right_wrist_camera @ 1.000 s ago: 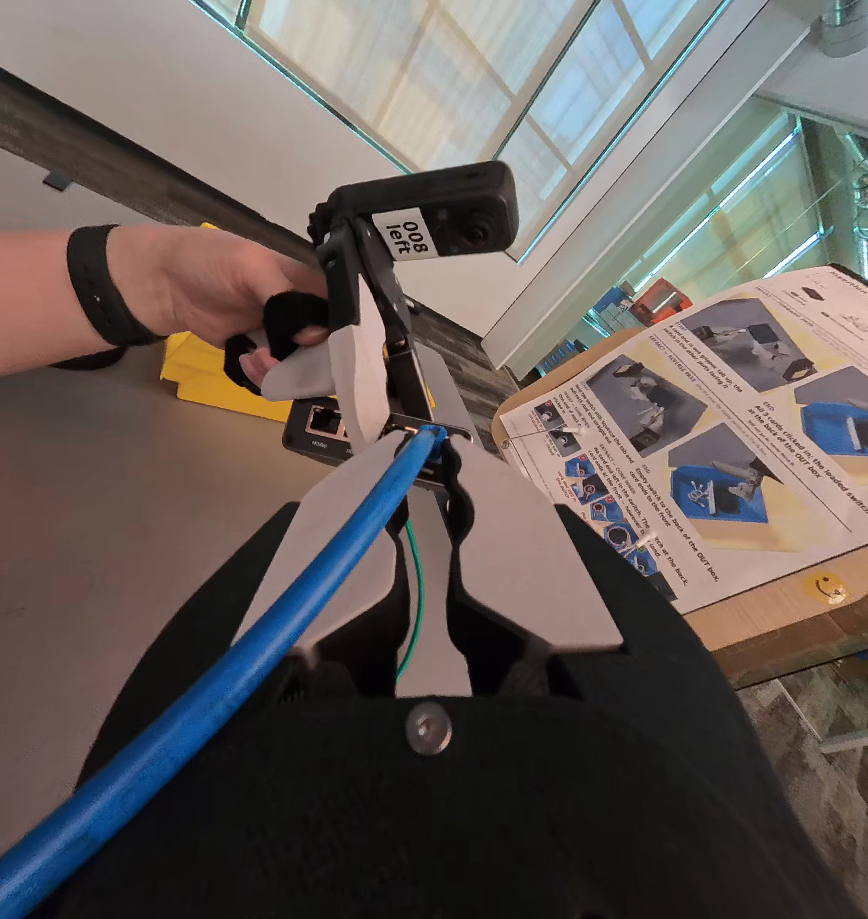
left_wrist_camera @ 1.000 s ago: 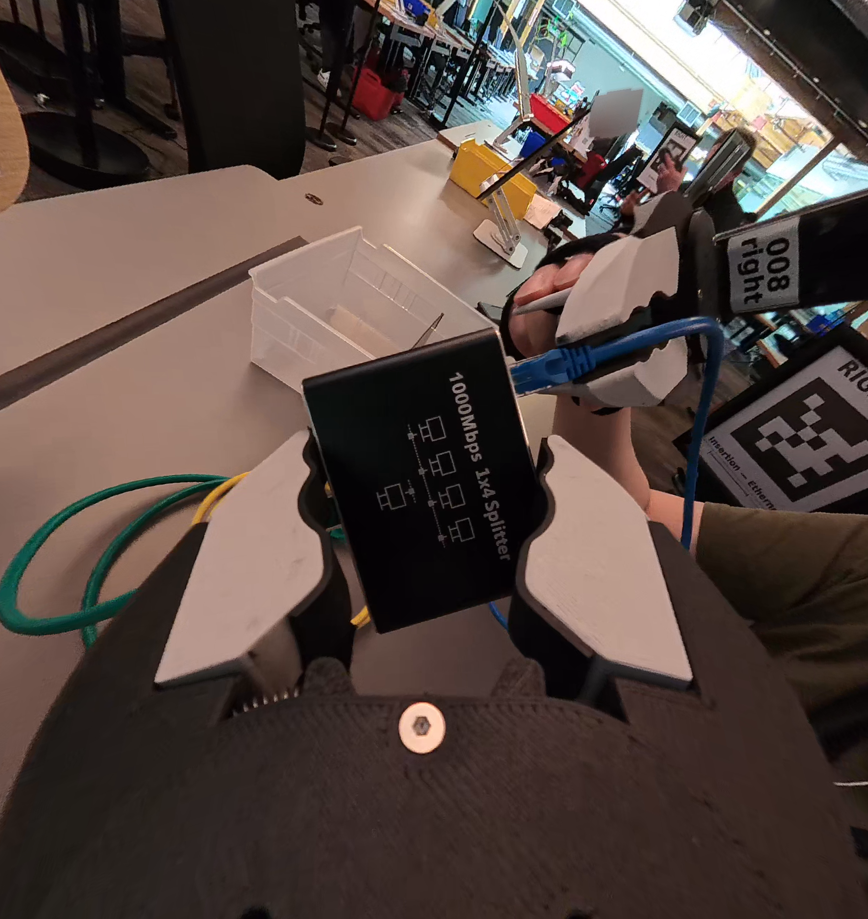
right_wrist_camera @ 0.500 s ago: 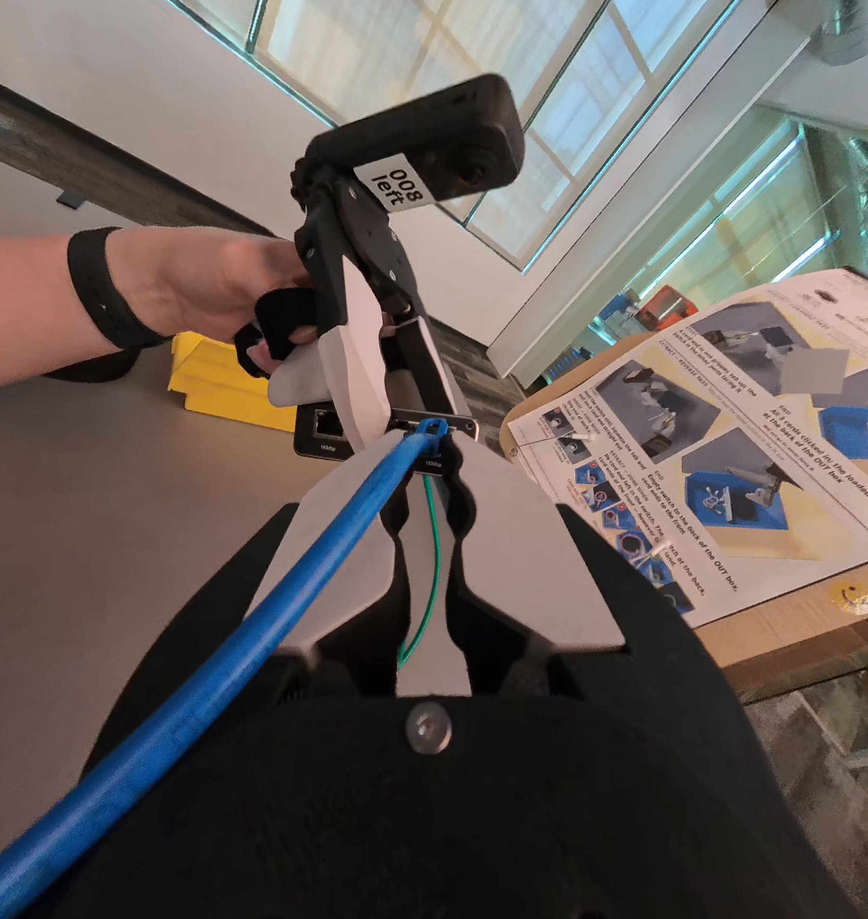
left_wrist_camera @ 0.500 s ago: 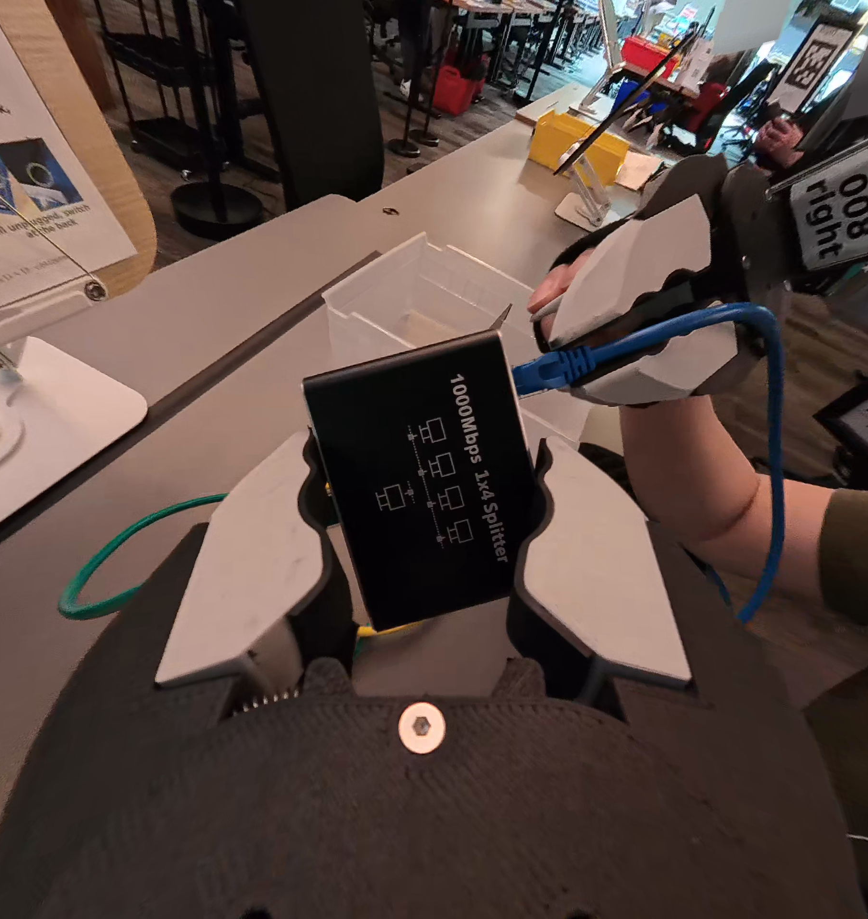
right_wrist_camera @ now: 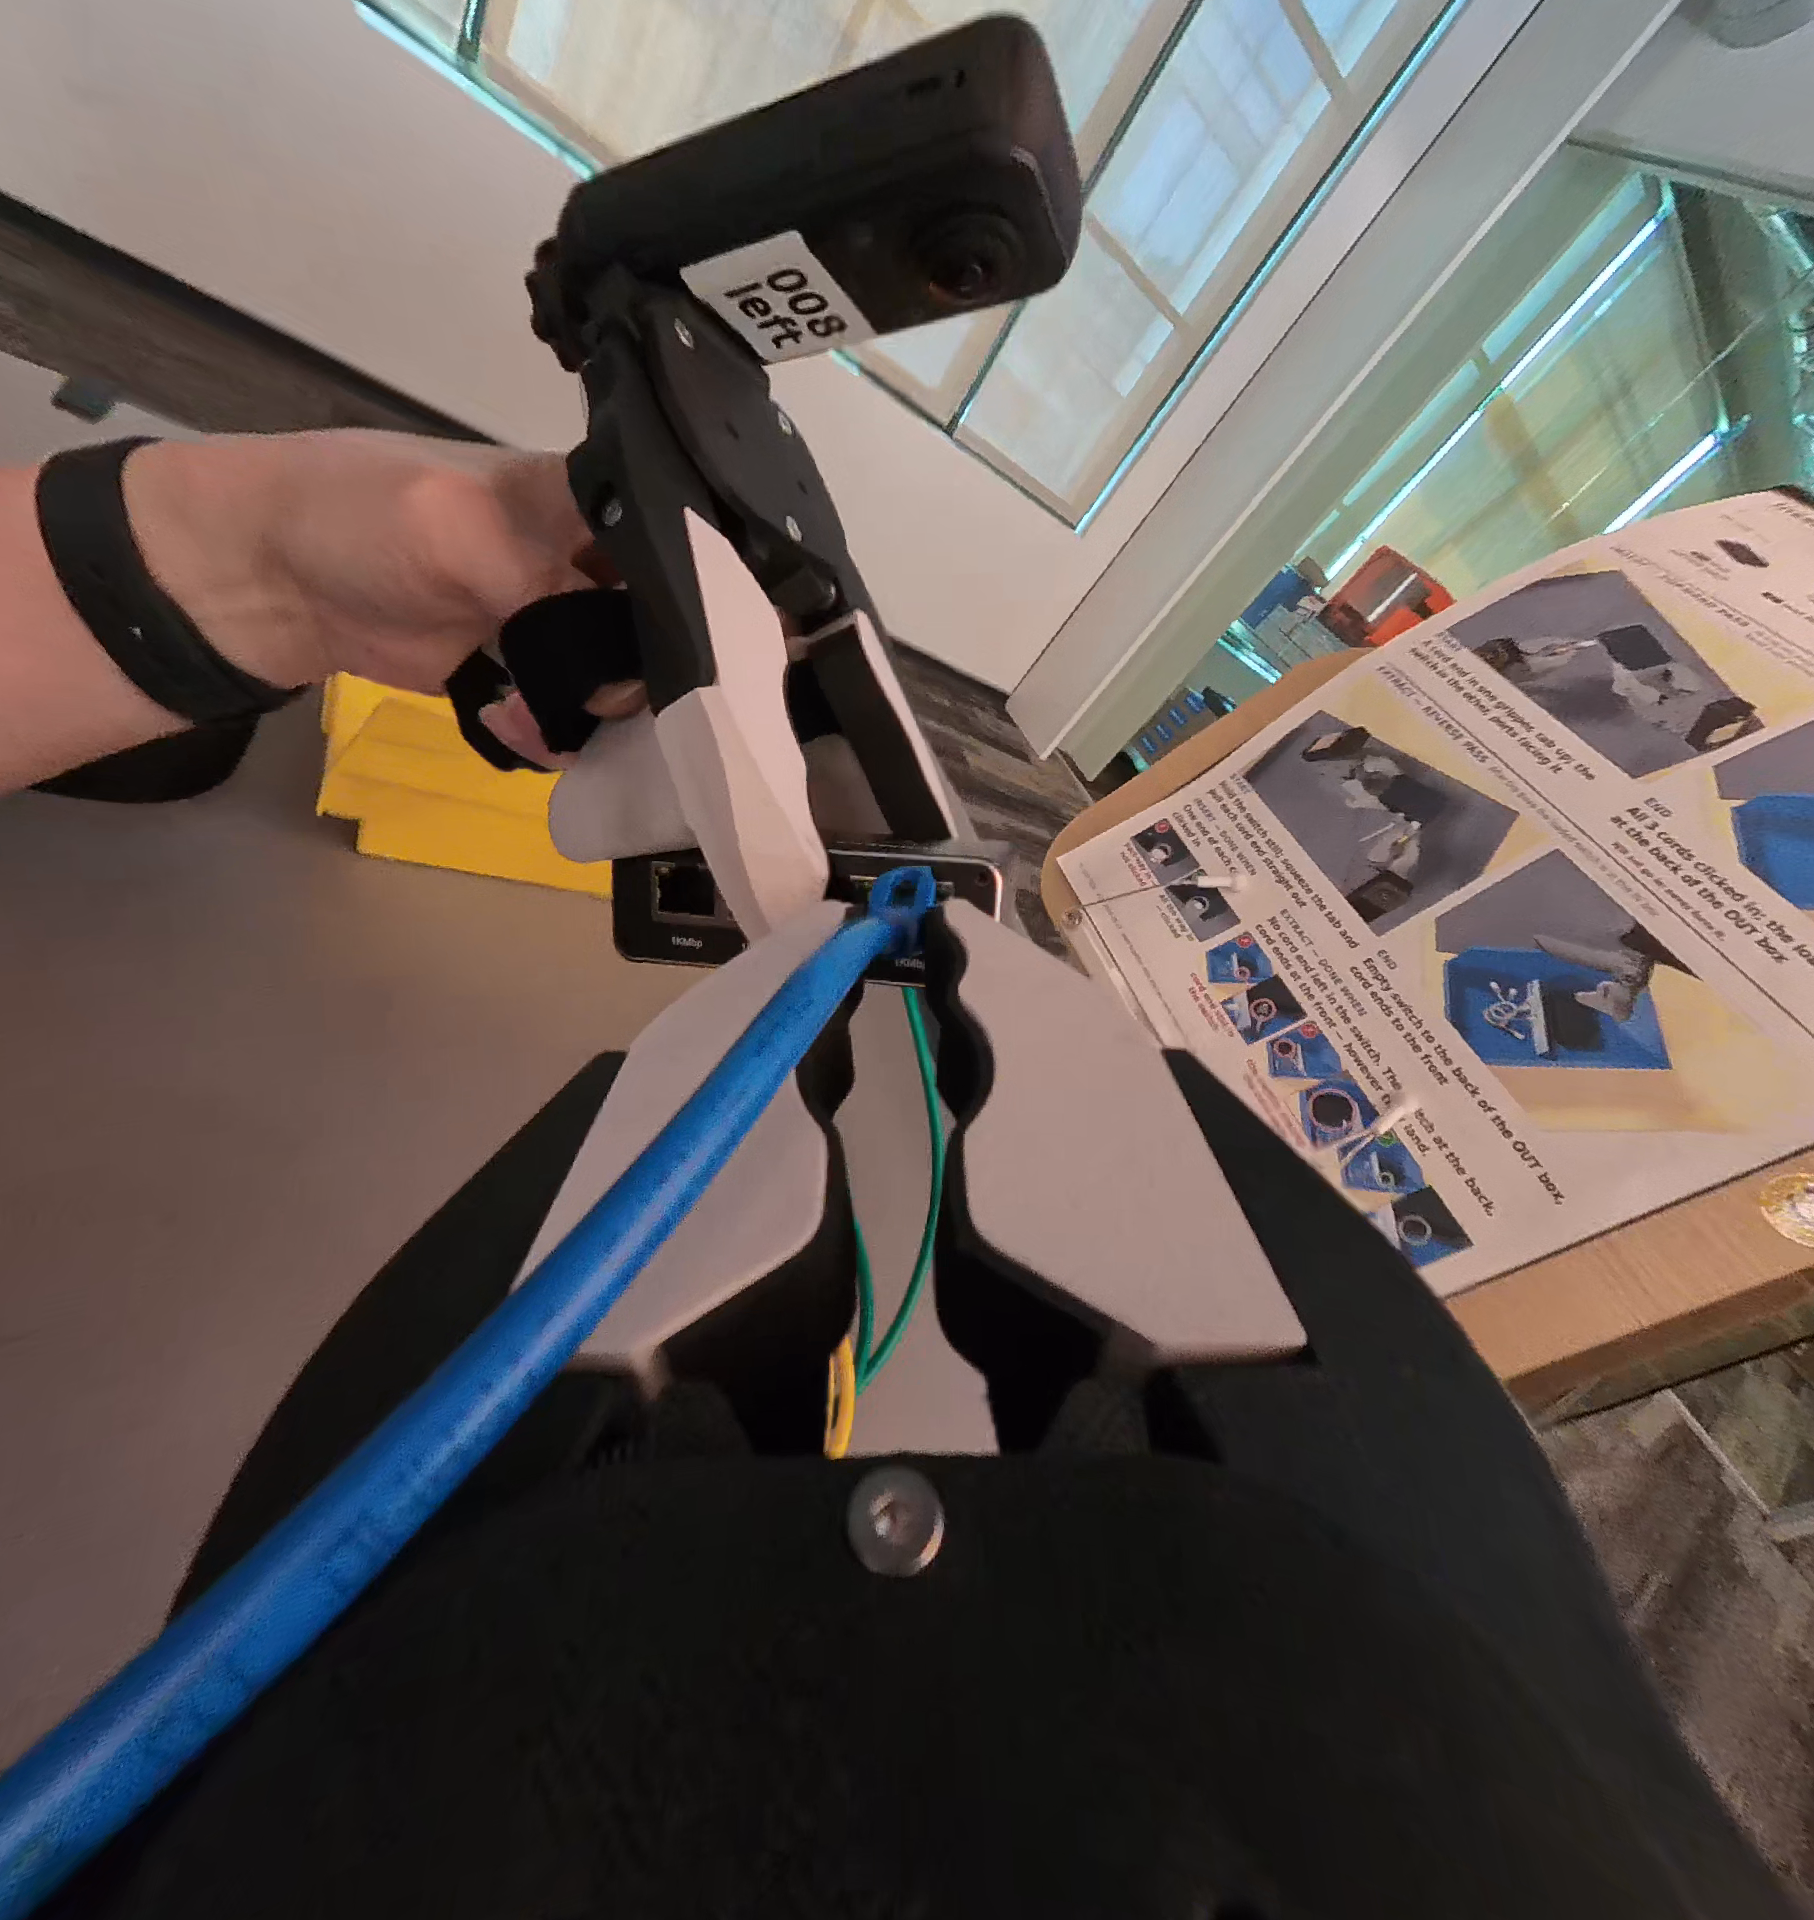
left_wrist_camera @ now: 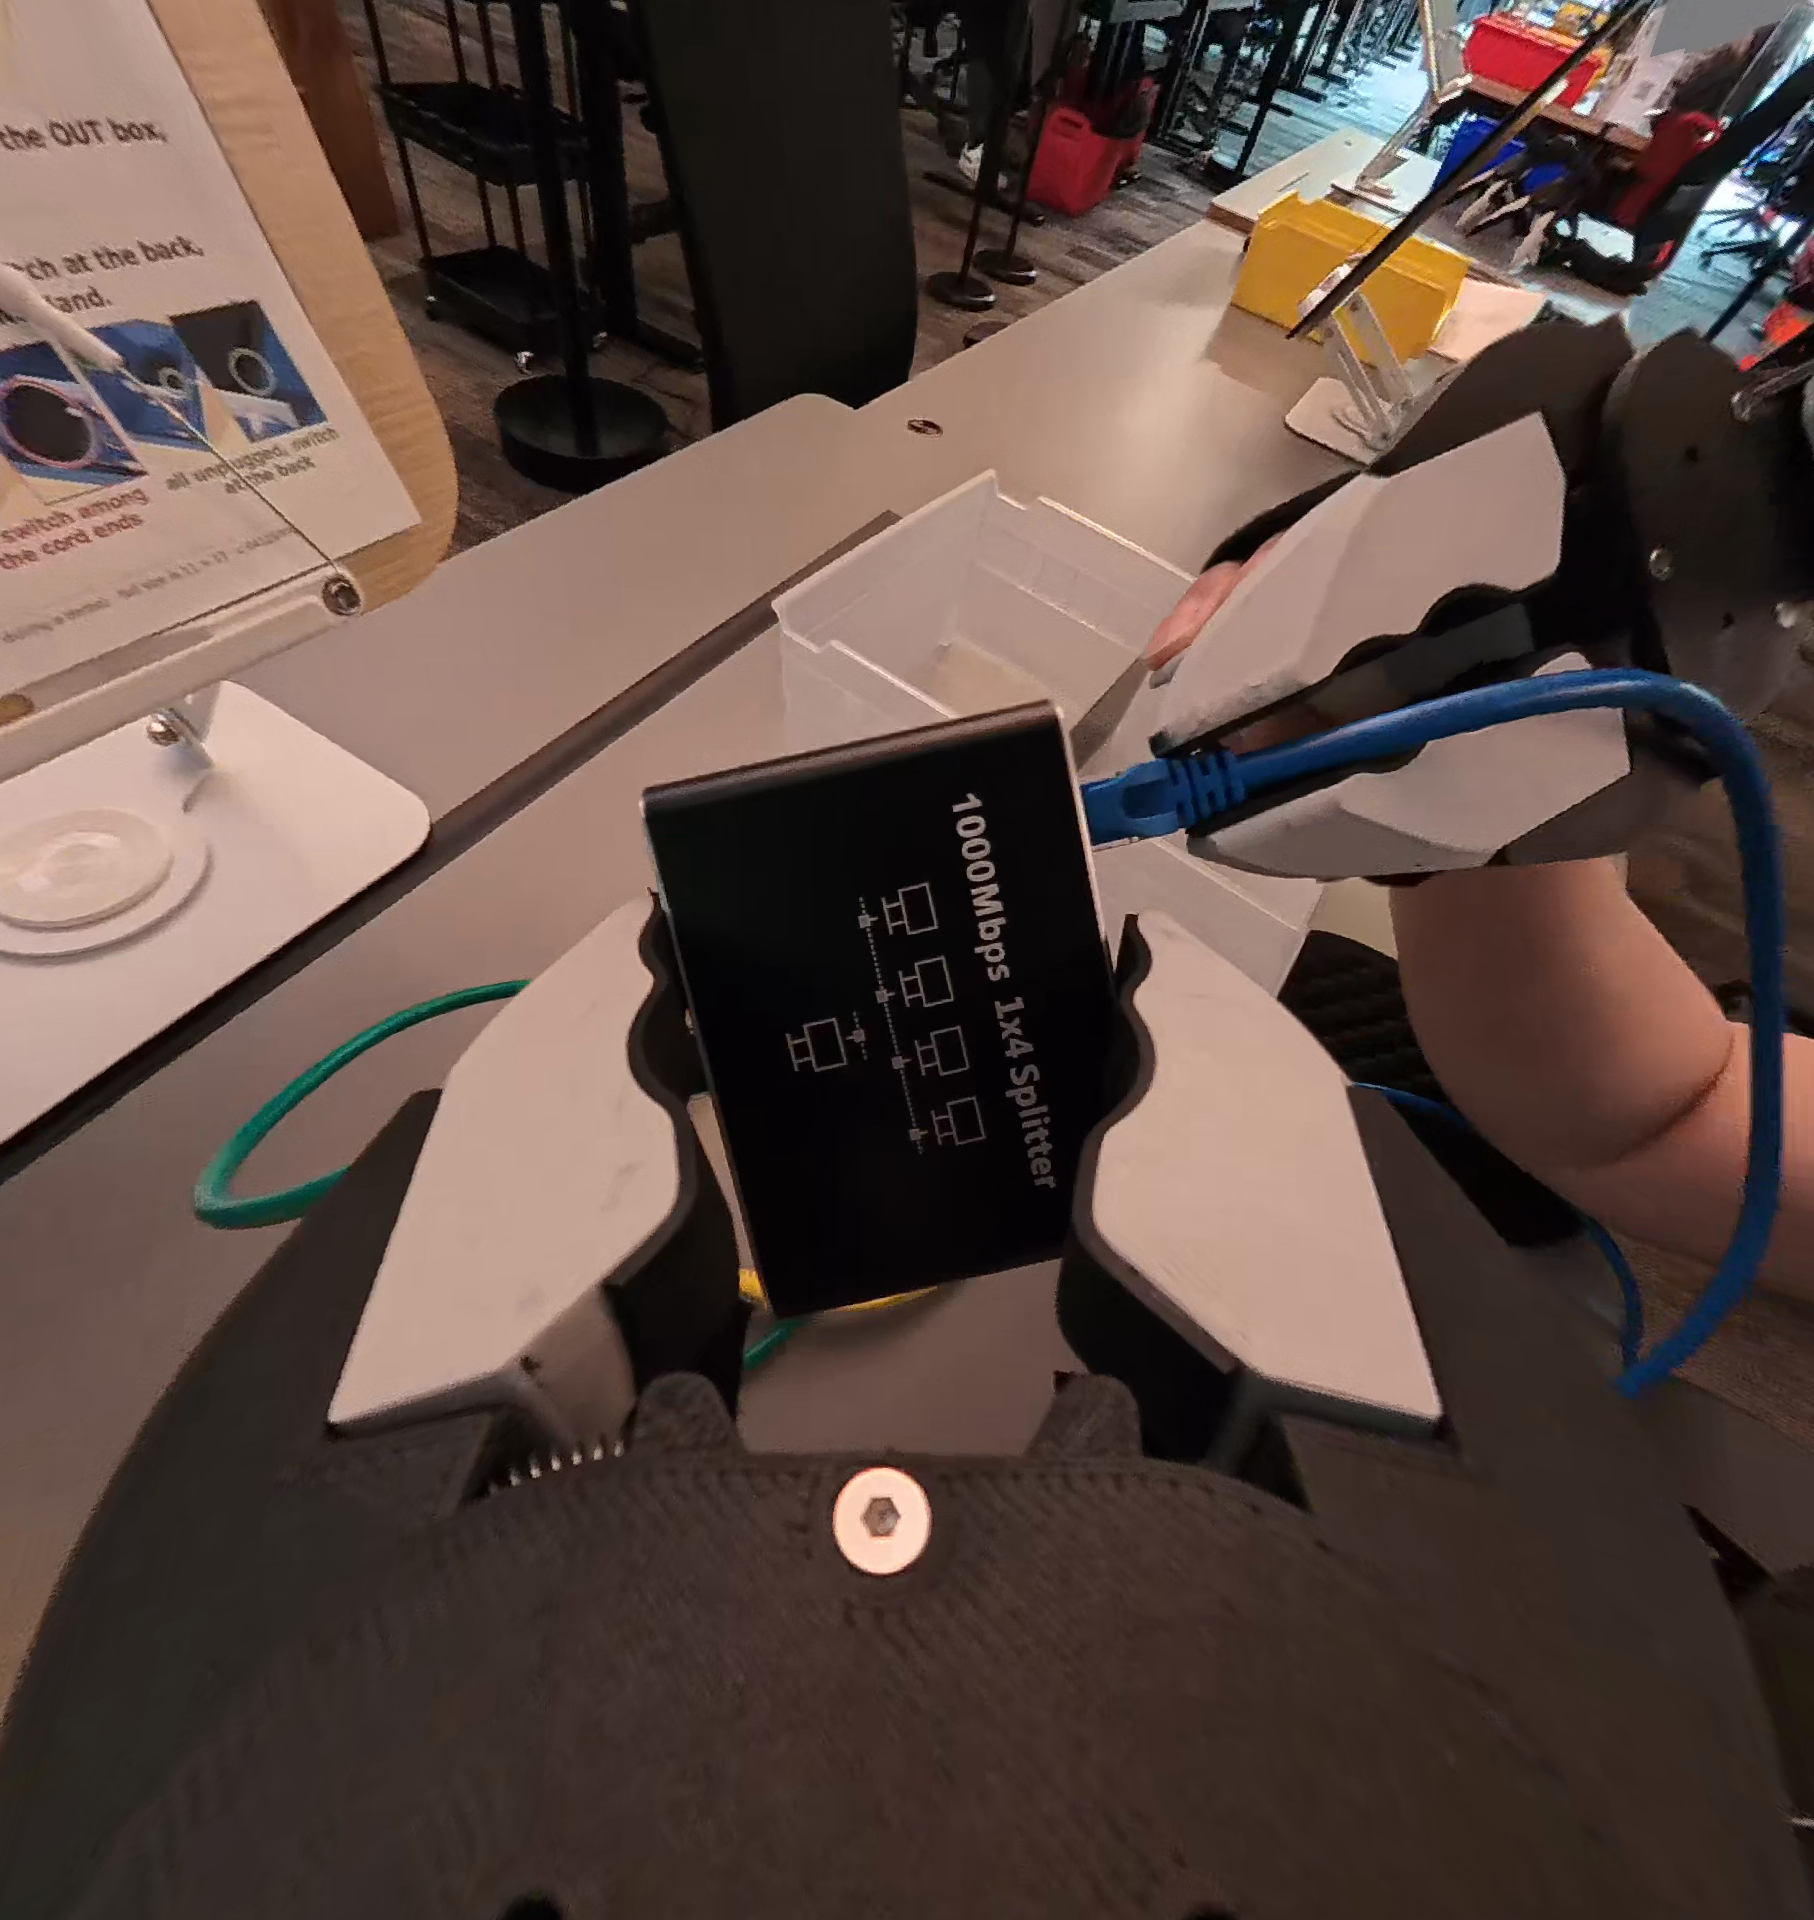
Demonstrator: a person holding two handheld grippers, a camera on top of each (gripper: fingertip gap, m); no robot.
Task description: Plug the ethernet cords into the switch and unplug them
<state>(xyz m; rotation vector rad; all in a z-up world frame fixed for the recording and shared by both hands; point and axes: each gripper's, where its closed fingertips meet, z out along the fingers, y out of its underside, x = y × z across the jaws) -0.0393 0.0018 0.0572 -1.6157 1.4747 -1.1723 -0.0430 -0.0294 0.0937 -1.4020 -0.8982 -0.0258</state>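
My left gripper is shut on the black switch and holds it above the table. The switch also shows in the right wrist view, port face toward me, with one free port at its left. My right gripper is shut on the blue ethernet cord just behind its plug. The plug sits at the switch's far right edge, in or at a port; how deep I cannot tell. A green cord and a yellow cord lie on the table under the switch.
A clear plastic bin stands just behind the switch. A white stand with an instruction sheet is at the left. A yellow bin sits far back. A second sheet on a wooden board lies at the right.
Both grippers have swung left together, keeping their holds. The instruction stand has come into the left wrist view. The plug stays at the switch's edge.
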